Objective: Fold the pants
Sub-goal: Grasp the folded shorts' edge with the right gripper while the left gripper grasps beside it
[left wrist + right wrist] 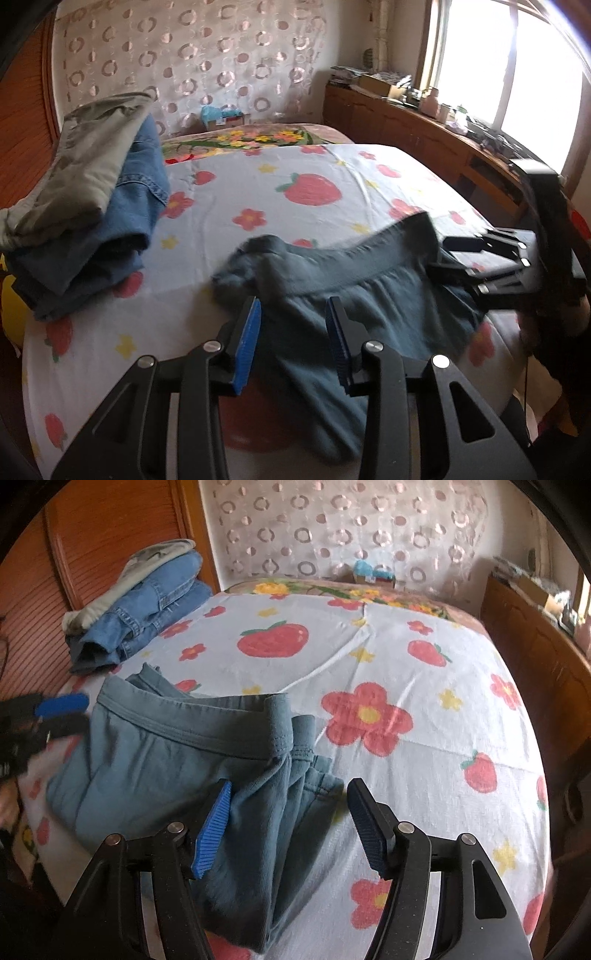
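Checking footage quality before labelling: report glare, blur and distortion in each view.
Left wrist view: the window is blown out to white; the teal pants and the right claw are motion-smeared; the bed sheet bulges from fisheye. Right wrist view: evenly lit, pants sharp, only the left claw at the frame edge blurs; dark vignette in the corners.

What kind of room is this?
Probably a bedroom: a bed with a strawberry sheet, a stack of folded clothes on it, and a wooden cabinet under the window.
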`<state>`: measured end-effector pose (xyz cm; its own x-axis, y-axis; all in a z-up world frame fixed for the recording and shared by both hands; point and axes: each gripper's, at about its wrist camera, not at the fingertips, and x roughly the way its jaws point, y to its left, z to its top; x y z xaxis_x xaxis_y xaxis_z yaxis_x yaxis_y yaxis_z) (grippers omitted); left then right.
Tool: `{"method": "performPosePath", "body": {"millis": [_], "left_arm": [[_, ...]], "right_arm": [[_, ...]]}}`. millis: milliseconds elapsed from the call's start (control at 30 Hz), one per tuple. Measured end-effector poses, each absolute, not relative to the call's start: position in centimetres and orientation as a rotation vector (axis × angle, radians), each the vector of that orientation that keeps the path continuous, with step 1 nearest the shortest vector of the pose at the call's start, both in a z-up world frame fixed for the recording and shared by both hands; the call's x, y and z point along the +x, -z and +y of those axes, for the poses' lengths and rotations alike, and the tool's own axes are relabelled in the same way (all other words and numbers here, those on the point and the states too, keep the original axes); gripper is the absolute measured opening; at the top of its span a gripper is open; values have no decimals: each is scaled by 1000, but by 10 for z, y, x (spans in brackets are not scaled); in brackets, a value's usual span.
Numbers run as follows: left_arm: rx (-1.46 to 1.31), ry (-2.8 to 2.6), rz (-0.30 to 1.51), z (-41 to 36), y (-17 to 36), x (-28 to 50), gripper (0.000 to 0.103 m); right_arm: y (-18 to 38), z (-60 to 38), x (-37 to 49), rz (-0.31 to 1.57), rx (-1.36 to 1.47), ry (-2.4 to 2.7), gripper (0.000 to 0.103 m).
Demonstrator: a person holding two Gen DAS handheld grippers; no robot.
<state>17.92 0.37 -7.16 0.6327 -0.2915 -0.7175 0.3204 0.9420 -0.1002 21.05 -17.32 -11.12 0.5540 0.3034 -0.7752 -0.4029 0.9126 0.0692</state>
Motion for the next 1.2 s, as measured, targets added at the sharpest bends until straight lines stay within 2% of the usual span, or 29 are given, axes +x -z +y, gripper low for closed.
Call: {"method": "performPosePath", "body": {"millis": [333, 767, 1200], "left_arm": [[46, 327, 873, 3, 91, 209, 36], [-7, 308, 920, 11, 98, 215, 52], [45, 336, 953, 9, 101, 215, 55]], "right_arm": [[113, -172, 209, 879, -131, -413, 66], [113, -171, 209, 879, -133, -414, 67], [113, -171, 209, 878, -134, -414, 67]]}}
